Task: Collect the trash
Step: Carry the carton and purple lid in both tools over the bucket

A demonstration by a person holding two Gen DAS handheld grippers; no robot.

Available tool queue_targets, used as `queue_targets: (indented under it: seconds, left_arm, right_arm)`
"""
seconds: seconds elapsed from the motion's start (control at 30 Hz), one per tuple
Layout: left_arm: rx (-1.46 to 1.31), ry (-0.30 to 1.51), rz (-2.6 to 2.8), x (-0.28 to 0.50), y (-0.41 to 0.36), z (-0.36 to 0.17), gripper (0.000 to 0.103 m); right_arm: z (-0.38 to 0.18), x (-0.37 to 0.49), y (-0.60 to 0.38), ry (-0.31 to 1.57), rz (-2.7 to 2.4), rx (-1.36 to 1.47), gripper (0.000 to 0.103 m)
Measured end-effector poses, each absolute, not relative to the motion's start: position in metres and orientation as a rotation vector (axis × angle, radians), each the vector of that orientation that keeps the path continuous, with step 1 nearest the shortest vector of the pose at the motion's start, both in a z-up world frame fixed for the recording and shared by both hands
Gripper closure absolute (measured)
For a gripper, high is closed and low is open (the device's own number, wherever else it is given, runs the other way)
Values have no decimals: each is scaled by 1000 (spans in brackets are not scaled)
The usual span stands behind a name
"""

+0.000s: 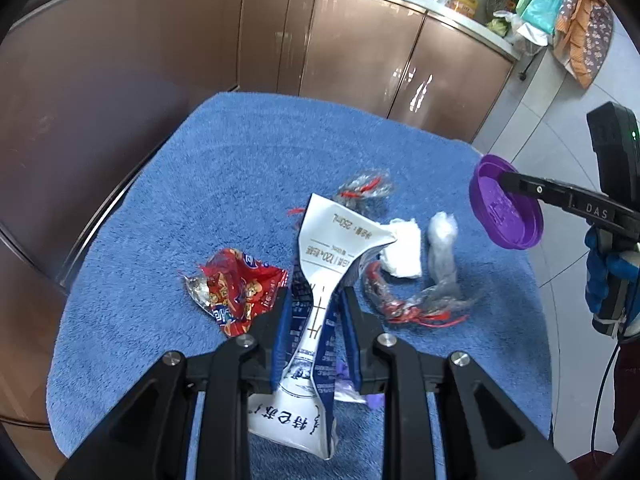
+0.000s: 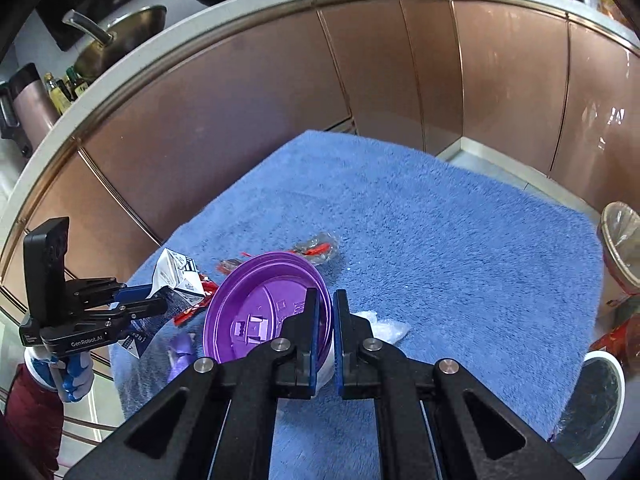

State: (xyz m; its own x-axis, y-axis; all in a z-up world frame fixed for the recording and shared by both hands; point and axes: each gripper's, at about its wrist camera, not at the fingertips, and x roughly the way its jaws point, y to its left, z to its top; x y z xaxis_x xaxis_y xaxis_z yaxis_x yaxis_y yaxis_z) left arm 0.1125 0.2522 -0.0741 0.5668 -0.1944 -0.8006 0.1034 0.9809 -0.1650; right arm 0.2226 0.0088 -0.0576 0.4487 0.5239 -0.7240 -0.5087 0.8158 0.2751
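Observation:
My left gripper [image 1: 316, 300] is shut on a crushed white and blue milk carton [image 1: 324, 264] and holds it above the blue towel [image 1: 224, 168]; it also shows in the right wrist view [image 2: 136, 304] with the carton [image 2: 176, 276]. My right gripper [image 2: 325, 300] is shut on the rim of a purple plastic lid [image 2: 256, 308], held above the towel [image 2: 440, 240]; the lid [image 1: 504, 208] shows at the right of the left wrist view. On the towel lie a red snack wrapper [image 1: 236, 288], a white tissue [image 1: 404, 252], a clear plastic twist [image 1: 442, 248] and clear wrappers with red strips [image 1: 364, 188].
Brown kitchen cabinets [image 2: 380, 92] stand behind the towel-covered table. A white bin with a dark liner [image 2: 592, 400] and a lined basket [image 2: 624, 240] stand at the right of the table. A purple scrap [image 2: 180, 352] lies near the table's left edge.

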Motion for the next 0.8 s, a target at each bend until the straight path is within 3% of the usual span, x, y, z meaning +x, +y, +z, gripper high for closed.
queue_targets:
  seconds: [0.43,0.8]
  left_arm:
    - [-89,796,-192,83,219,-3,80]
    - [-18,760,-360,111,105,27,80]
  right_arm:
    - [-4,170,-48,773,572,49,97]
    - [9,150,-157,721,387,124,97]
